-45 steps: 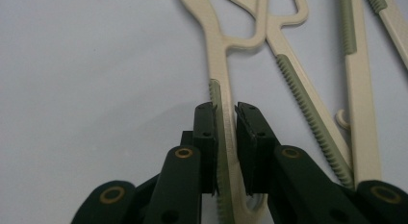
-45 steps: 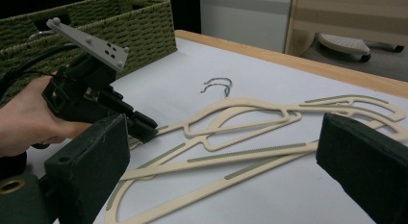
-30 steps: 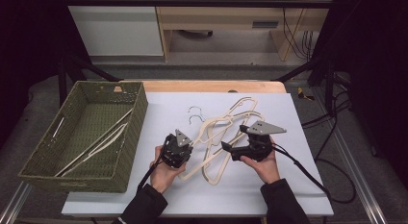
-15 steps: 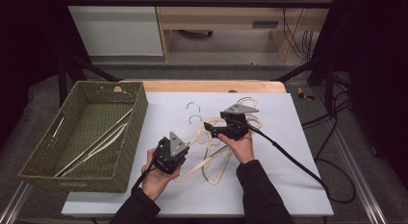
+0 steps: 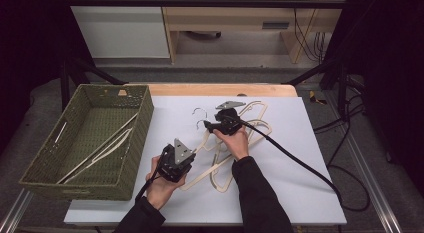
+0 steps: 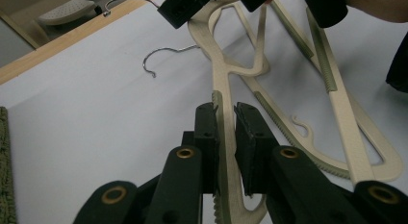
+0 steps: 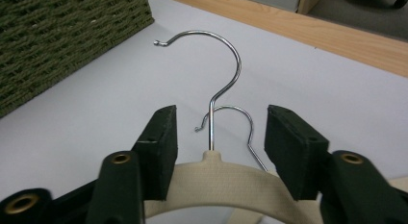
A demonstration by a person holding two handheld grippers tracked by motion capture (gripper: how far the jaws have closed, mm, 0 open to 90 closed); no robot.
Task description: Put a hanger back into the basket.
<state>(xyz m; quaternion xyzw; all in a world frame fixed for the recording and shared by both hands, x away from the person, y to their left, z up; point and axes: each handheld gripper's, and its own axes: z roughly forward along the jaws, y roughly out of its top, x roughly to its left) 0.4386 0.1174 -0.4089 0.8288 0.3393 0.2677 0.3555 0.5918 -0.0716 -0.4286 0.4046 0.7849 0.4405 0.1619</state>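
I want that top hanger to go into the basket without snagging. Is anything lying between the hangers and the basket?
Nothing visible does. Bare white table lies between the hangers and the green basket. The right gripper stands open around the top hanger's neck; the left gripper pinches a hanger arm. The hangers overlap and might drag together.

Two hand-held grippers at a pile of cream hangers [image 5: 240, 143] on a white table [image 5: 300, 193].
The left gripper [image 5: 176, 160] sits at the pile's near-left edge; the right gripper [image 5: 220, 124] reaches its neck beside the metal hooks [image 5: 199, 113]. A green basket [image 5: 45, 180] at left holds more hangers.
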